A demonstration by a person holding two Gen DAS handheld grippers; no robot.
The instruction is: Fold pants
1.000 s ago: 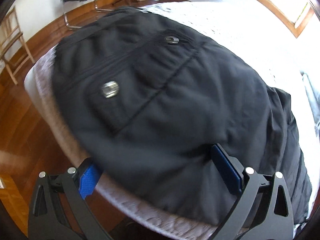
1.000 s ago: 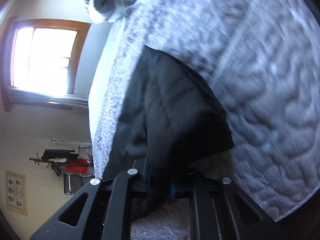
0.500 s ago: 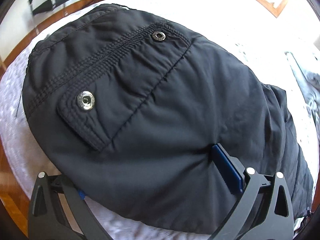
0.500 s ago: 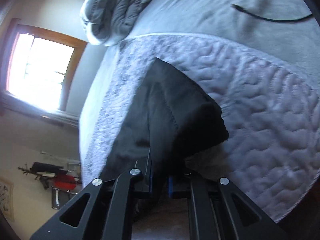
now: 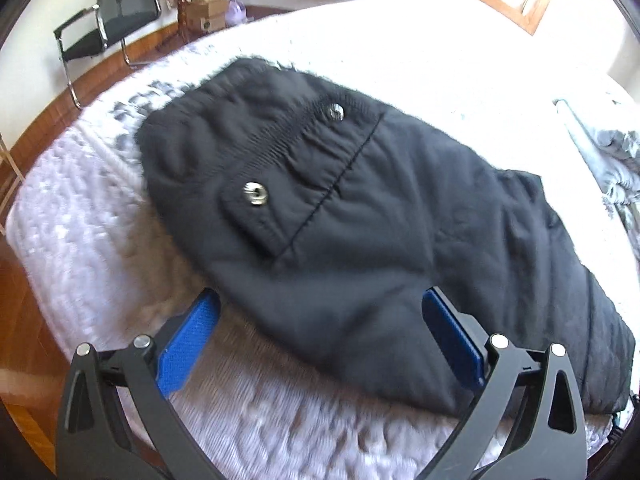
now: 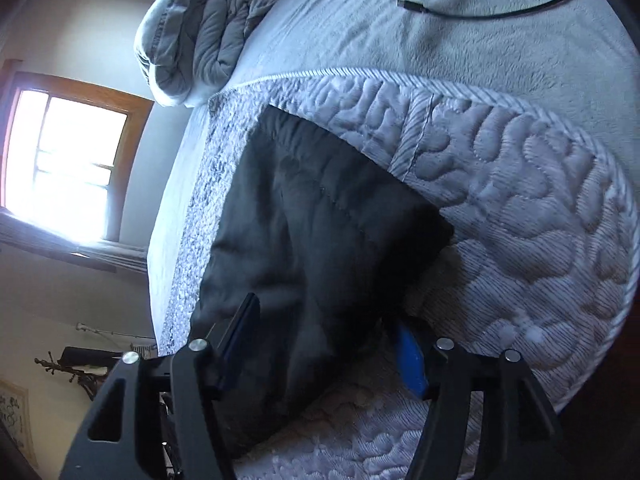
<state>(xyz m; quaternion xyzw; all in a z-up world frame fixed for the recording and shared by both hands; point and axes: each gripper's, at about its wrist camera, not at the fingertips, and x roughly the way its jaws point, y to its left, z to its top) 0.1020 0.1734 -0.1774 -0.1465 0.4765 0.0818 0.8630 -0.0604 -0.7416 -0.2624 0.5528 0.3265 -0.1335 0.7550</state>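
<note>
The black pants [image 5: 360,248] lie lengthwise on the bed [image 5: 100,264], their near edge between the left gripper [image 5: 320,320]'s wide fingers, while the right gripper [image 6: 324,344]'s fingers, just opened wide, loosely straddle 1 end.

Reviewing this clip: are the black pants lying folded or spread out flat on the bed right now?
Folded. The black pants lie as a compact bundle on the quilted bedspread, layers doubled at the right edge, both snap buttons on top, no leg stretched out.

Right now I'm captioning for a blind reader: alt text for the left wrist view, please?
Folded black pants lie on a white quilted bed, two metal snaps facing up. The left gripper hangs open at their near edge, blue pads apart.
</note>
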